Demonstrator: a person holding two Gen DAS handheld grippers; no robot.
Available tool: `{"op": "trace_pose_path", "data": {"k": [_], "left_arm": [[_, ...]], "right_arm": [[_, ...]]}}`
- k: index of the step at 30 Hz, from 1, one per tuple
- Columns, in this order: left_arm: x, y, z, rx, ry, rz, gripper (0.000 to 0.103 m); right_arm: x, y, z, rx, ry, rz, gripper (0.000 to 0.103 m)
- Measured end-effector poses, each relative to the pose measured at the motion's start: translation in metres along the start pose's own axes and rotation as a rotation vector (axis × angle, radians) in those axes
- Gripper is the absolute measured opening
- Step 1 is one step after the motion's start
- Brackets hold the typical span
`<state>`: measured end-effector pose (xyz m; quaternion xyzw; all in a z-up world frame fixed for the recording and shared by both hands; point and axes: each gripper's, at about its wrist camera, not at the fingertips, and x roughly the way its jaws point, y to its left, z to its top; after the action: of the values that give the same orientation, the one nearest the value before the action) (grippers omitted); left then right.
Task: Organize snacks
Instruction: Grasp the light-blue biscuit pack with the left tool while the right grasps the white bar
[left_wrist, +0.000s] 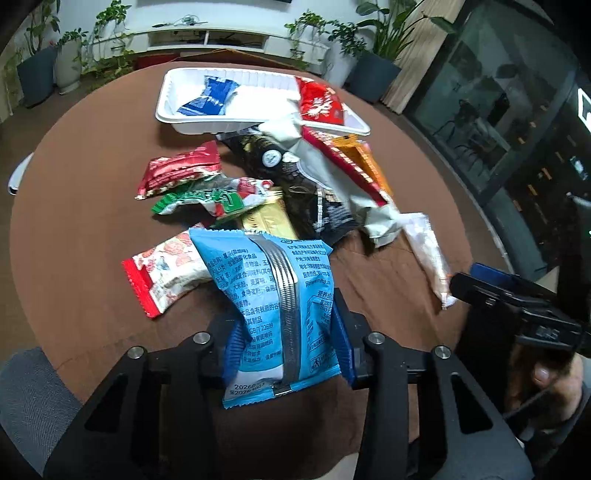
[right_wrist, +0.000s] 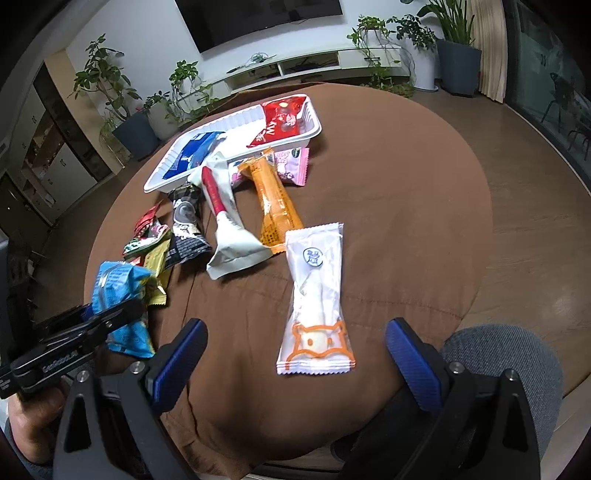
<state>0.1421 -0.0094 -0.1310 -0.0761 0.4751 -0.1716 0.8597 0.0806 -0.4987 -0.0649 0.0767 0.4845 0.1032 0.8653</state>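
Observation:
My left gripper (left_wrist: 288, 332) is shut on a light blue snack packet (left_wrist: 266, 280), its blue pads pressing both sides near the packet's lower half. In the right wrist view the same packet (right_wrist: 122, 280) hangs in that gripper at the left. A white plastic tray (left_wrist: 173, 107) stands at the table's far side and holds a dark blue packet (left_wrist: 210, 98) and a red packet (left_wrist: 319, 101). My right gripper (right_wrist: 295, 358) stands open over the near end of a long white packet (right_wrist: 317, 288), which lies flat on the cloth with neither pad touching it.
Between the tray and me lies a heap of snacks: a red packet (left_wrist: 181, 170), a green one (left_wrist: 199, 199), a black one (left_wrist: 295, 184), a silver-and-red one (right_wrist: 225, 221), an orange stick (right_wrist: 273, 206) and a pink packet (right_wrist: 291, 166). A brown cloth (right_wrist: 406, 221) covers the round table. A grey chair (right_wrist: 498, 350) stands close by.

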Motion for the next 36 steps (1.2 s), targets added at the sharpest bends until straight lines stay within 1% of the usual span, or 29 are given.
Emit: {"op": "trace_pose_path", "data": {"k": [3, 7, 9, 12, 15, 17, 19, 20, 23, 25, 28, 31, 36], "left_arm": [[-0.004, -0.001, -0.003, 0.002, -0.003, -0.021, 0.038], [-0.008, 0.003, -0.008, -0.015, -0.003, -0.045, 0.038], [-0.008, 0.007, -0.012, -0.032, 0.0, -0.055, 0.038], [-0.008, 0.01, -0.014, -0.044, 0.004, -0.064, 0.038], [-0.006, 0.01, -0.014, -0.046, 0.008, -0.07, 0.038], [-0.005, 0.009, -0.014, -0.044, 0.009, -0.073, 0.038], [-0.003, 0.009, -0.015, -0.044, 0.011, -0.074, 0.038], [-0.003, 0.008, -0.014, -0.044, 0.01, -0.073, 0.038], [-0.002, 0.008, -0.014, -0.044, 0.01, -0.073, 0.038], [-0.001, 0.008, -0.014, -0.042, 0.01, -0.072, 0.038], [-0.002, 0.008, -0.014, -0.038, 0.009, -0.074, 0.038], [-0.002, 0.007, -0.015, -0.039, 0.008, -0.075, 0.038], [-0.003, 0.006, -0.014, -0.037, 0.005, -0.081, 0.038]], "right_arm": [[0.005, 0.0, 0.004, -0.008, 0.01, -0.011, 0.099], [0.015, 0.004, 0.013, -0.037, 0.018, -0.032, 0.099], [0.023, 0.006, 0.017, -0.056, 0.037, -0.05, 0.098], [0.035, 0.004, 0.017, -0.051, 0.081, -0.033, 0.079], [0.035, 0.01, 0.014, -0.094, 0.072, -0.063, 0.076], [0.035, 0.011, 0.012, -0.112, 0.07, -0.083, 0.071], [0.034, 0.011, 0.011, -0.126, 0.068, -0.097, 0.062], [0.034, 0.011, 0.011, -0.135, 0.069, -0.104, 0.061], [0.034, 0.012, 0.011, -0.164, 0.077, -0.126, 0.05], [0.033, 0.013, 0.011, -0.182, 0.084, -0.116, 0.036], [0.032, 0.016, 0.01, -0.219, 0.098, -0.109, 0.028], [0.031, 0.016, 0.01, -0.224, 0.104, -0.089, 0.025], [0.027, 0.013, 0.009, -0.203, 0.098, -0.045, 0.023]]}}
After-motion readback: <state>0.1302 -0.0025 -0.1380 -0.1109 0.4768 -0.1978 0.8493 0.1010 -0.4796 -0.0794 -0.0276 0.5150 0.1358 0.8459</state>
